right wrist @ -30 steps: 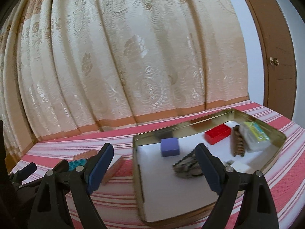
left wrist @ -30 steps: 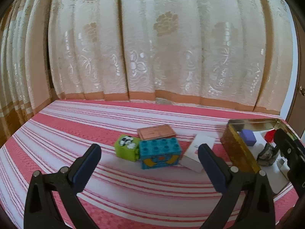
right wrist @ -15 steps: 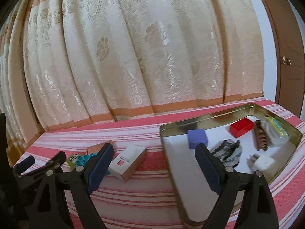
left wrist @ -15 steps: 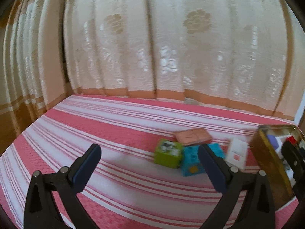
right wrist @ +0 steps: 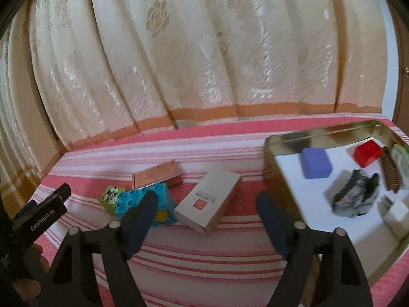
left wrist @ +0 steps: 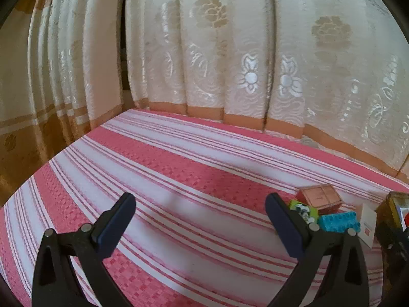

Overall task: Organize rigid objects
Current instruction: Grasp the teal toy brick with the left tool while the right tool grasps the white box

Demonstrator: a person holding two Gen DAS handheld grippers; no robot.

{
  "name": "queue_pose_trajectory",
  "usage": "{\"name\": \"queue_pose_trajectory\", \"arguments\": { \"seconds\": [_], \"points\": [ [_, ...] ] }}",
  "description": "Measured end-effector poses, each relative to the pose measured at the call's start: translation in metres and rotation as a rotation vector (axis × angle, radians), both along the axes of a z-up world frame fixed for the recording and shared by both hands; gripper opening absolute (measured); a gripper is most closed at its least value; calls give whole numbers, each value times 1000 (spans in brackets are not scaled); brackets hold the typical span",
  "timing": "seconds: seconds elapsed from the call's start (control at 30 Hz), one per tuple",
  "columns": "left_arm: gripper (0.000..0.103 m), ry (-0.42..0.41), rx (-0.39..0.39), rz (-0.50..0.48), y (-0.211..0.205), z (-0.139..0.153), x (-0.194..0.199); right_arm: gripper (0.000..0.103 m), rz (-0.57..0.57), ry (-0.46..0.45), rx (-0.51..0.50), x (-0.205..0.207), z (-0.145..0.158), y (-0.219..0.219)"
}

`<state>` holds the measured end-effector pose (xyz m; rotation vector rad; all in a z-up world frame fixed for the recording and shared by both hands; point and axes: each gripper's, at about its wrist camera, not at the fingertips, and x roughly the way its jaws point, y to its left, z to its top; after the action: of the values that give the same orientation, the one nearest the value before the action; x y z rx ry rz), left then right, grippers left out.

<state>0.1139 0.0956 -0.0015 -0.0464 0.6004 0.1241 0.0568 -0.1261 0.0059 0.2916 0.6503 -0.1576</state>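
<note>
Right tongs (right wrist: 205, 208) hung over the striped pink-and-white tabletop (right wrist: 204, 253), pads spread w/ nothing between them; the jaws had just been closing a bit. Straight ahead of them at 12 o'clock lay the white box (right wrist: 208, 202), a flat carton w/ a small red square mark and dark print on its top face and a tan side edge, lying askew on the cloth, corner toward the cam. At approx 10 o'clock from the box sat the blue studded brick (right wrist: 150, 202), turquoise w/ a yellow patch on its side, partly hidden behind the left pad; touching it on the far left was the green block (right wrist: 111, 197), lime w/ a black-and-white picture on top. Behind both, at 11 o'clock, the copper-pink flat box (right wrist: 157, 174) lay near the brick. At 3 o'clock stood the gold metal tin (right wrist: 271, 168), white-floored, holding a purple block (right wrist: 315, 162), a red brick (right wrist: 368, 152), a grey-black lump (right wrist: 355, 195), a brown comb-like strip (right wrist: 389, 171) and a white piece (right wrist: 397, 211), blurred. Left tongs (left wrist: 199, 220) were spread wide too, empty, over bare stripes; in that view the same cluster sat at 3 o'clock beyond the right pad. Cream floral curtain (right wrist: 204, 51) backed the tabletop.
</note>
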Motion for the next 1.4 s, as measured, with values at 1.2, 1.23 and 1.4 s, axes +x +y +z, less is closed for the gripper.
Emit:
{"name": "queue_pose_trajectory", "arguments": {
  "seconds": [1.2, 1.23, 1.4],
  "points": [
    [102, -62, 156, -356, -57, 7, -18, 44, 162, 130, 65, 34, -20, 7],
    [102, -64, 153, -394, -62, 8, -21, 44, 175, 98, 32, 25, -14, 10],
    [102, -48, 104, -504, -72, 8, -23, 44, 183, 2, -44, -8, 3, 12]
  ]
}}
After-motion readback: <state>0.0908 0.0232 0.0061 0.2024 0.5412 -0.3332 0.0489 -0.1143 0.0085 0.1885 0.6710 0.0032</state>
